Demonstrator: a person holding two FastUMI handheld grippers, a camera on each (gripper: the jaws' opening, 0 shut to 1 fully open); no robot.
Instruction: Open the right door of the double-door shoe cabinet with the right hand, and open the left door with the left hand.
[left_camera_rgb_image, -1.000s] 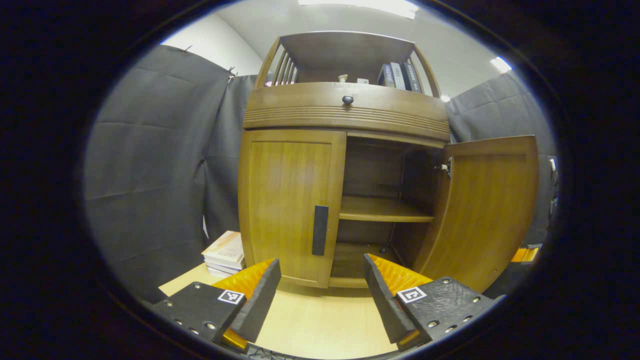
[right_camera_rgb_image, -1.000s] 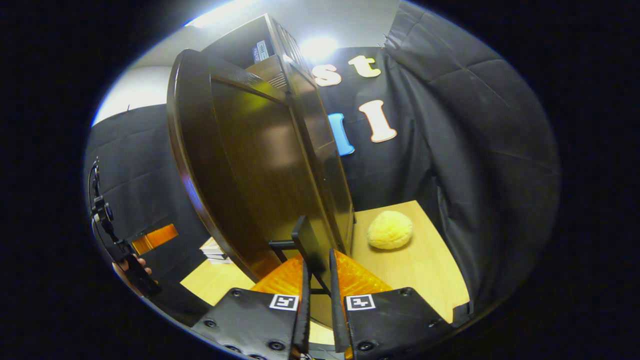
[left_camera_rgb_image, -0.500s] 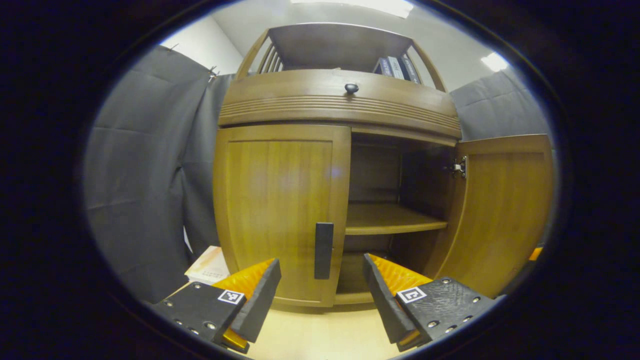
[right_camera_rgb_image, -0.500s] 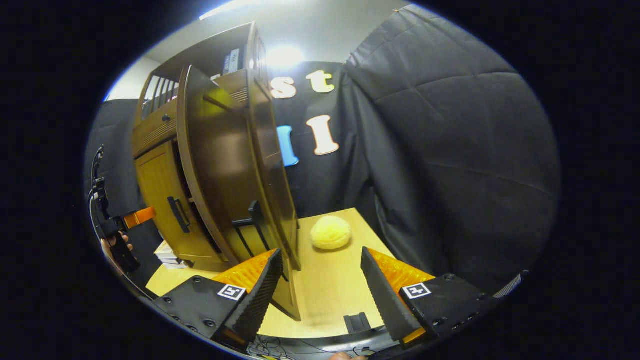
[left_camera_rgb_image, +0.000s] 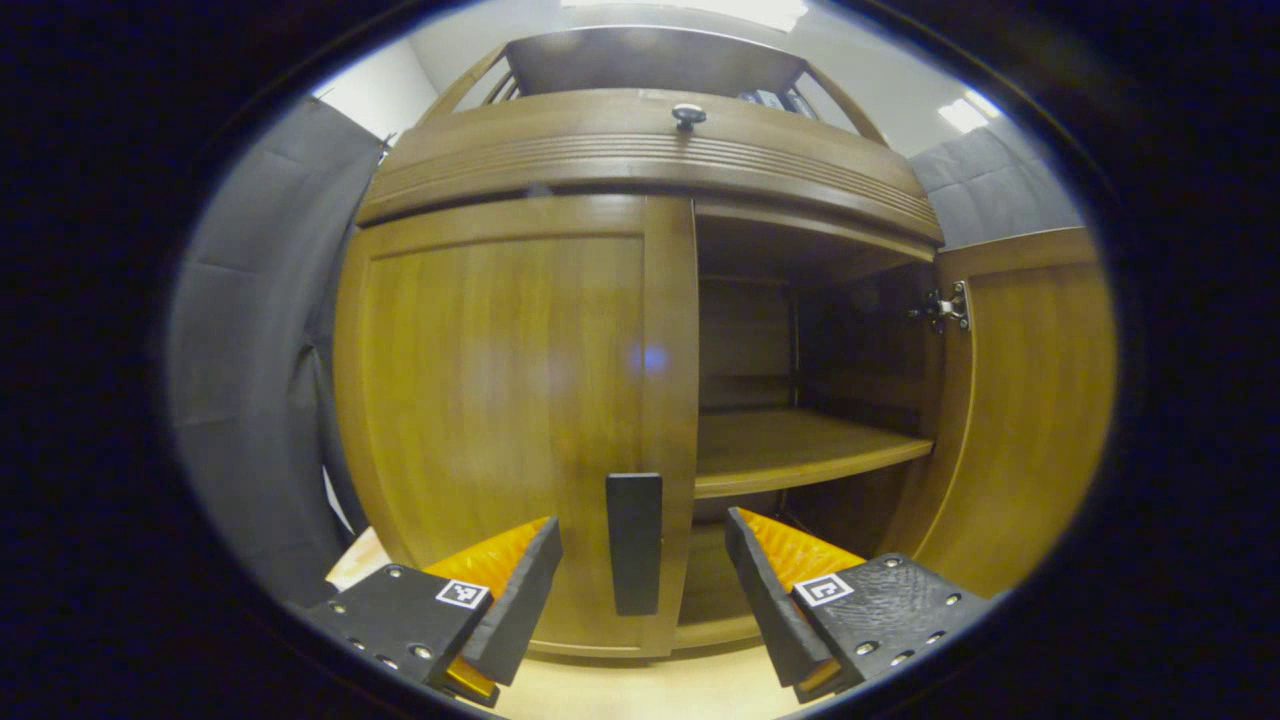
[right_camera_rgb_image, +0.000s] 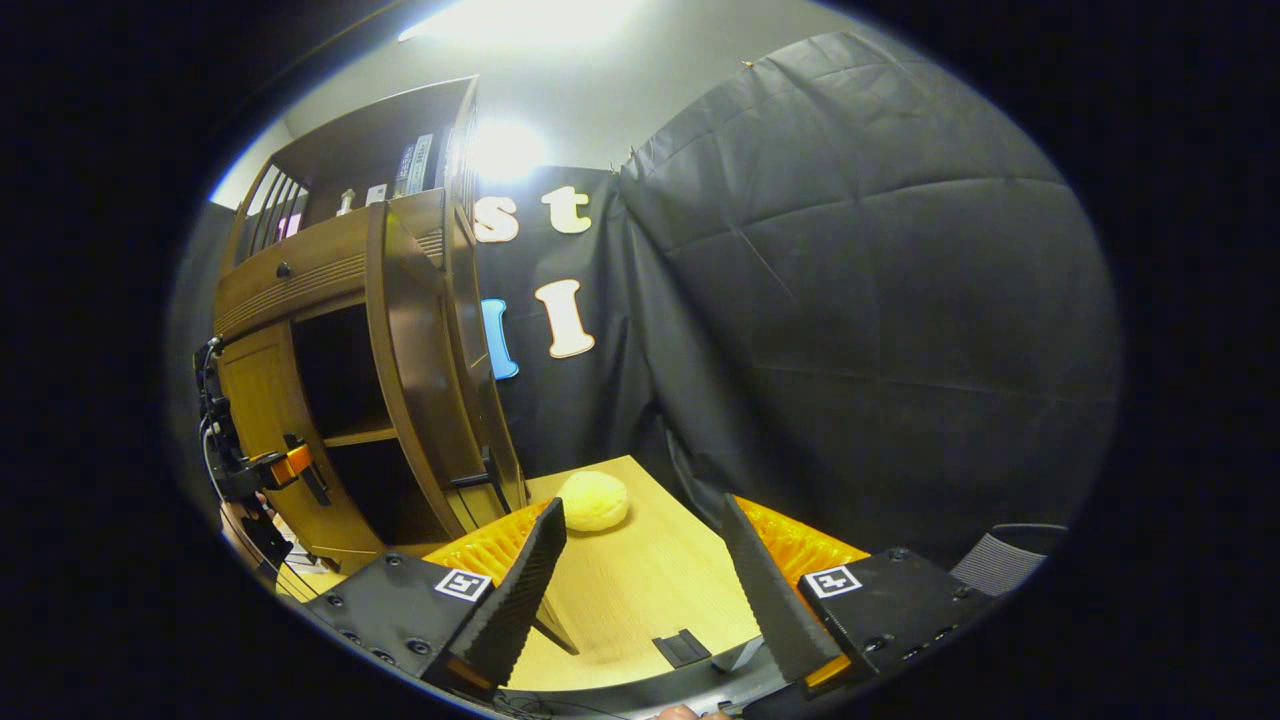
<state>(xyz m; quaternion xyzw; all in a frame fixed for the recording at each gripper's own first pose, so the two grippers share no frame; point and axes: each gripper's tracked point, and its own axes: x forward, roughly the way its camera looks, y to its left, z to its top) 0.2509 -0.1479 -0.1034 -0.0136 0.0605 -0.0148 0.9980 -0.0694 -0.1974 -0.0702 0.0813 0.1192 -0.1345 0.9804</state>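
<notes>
1. one shoe cabinet (left_camera_rgb_image: 640, 160) with two doors. in the left gripper view the left door (left_camera_rgb_image: 500, 400) sits closed across the centre-left of the frame; the right door (left_camera_rgb_image: 1030, 420) stands swung open at the right edge.
2. one dark vertical handle (left_camera_rgb_image: 634, 543) on the left door, low centre of the frame, between the two spread fingers of the left gripper (left_camera_rgb_image: 640, 590). the gripper is open; whether either finger touches the handle cannot be told.
3. one shelf (left_camera_rgb_image: 800, 455) visible inside the open right half; the space below it is dark and hard to make out.
4. one round knob (left_camera_rgb_image: 687, 115) on the drawer front at top centre. the upper shelf is cut off by the top of the frame.
5. right gripper view: the right gripper (right_camera_rgb_image: 640, 585) is open and holds nothing, at the bottom centre over the light wooden floor (right_camera_rgb_image: 640, 590).
6. one yellow fuzzy ball (right_camera_rgb_image: 593, 501) lies on the floor just beside the open right door, seen edge-on here.
7. at the left edge of this view the left gripper is small and partly cut off, close to the left door.
</notes>
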